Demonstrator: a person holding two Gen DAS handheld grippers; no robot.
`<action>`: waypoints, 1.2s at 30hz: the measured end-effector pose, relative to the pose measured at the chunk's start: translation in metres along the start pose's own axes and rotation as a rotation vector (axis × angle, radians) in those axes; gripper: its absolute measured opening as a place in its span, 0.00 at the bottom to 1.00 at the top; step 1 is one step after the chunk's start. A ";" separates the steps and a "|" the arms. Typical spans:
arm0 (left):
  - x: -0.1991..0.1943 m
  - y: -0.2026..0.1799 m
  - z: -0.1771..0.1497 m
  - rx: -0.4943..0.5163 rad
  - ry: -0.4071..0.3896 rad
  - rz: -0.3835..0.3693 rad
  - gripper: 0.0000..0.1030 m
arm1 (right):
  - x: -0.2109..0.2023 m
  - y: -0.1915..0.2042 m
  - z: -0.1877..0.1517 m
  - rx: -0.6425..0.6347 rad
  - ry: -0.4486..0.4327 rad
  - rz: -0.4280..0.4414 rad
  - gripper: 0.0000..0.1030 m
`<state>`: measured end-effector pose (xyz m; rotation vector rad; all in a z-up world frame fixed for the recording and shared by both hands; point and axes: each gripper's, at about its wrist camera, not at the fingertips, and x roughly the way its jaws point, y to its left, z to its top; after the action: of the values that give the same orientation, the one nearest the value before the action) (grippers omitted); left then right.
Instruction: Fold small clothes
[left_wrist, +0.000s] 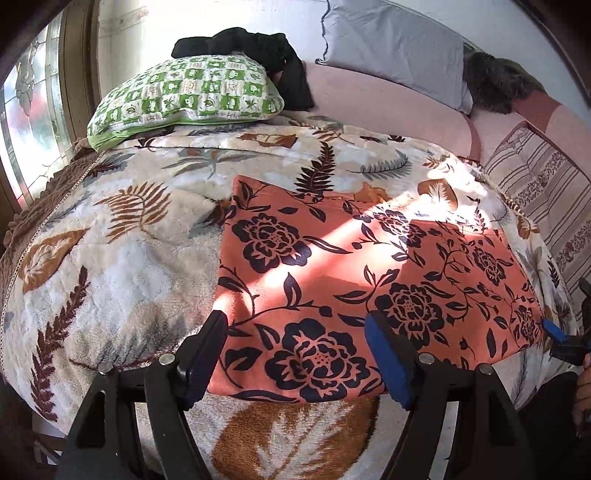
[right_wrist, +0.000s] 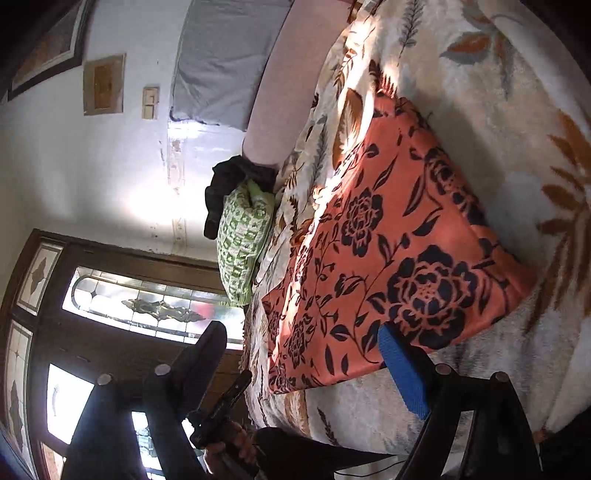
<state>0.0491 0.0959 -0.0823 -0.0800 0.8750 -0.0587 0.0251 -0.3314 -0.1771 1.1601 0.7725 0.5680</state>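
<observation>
Left gripper (left_wrist: 295, 347) hovers, its 2 fingers apart over the orange floral cloth's (left_wrist: 369, 266) near edge; right gripper (right_wrist: 306, 354) gapes empty beside its corner.

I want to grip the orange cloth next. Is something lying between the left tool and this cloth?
Nothing visible does. The left tool stands open right at the near edge of the orange flowered cloth, which lies flat on the leaf-patterned blanket with nothing on it.

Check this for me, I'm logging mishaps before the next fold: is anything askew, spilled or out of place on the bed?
Nothing stands out. The orange floral cloth lies flat on the leaf-print blanket. Only a black garment is bunched over the green pillow.
</observation>
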 end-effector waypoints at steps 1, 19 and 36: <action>0.008 -0.003 -0.001 0.005 0.017 0.005 0.75 | 0.010 0.000 0.003 -0.001 0.027 0.007 0.84; 0.052 0.033 -0.001 -0.129 0.154 0.071 0.78 | 0.031 -0.033 0.093 0.154 -0.027 -0.228 0.85; 0.125 0.056 0.094 -0.240 0.155 0.035 0.76 | 0.046 -0.009 0.139 0.032 -0.087 -0.277 0.85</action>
<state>0.2028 0.1454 -0.1232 -0.2873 1.0352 0.0745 0.1629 -0.3814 -0.1689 1.0773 0.8524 0.2745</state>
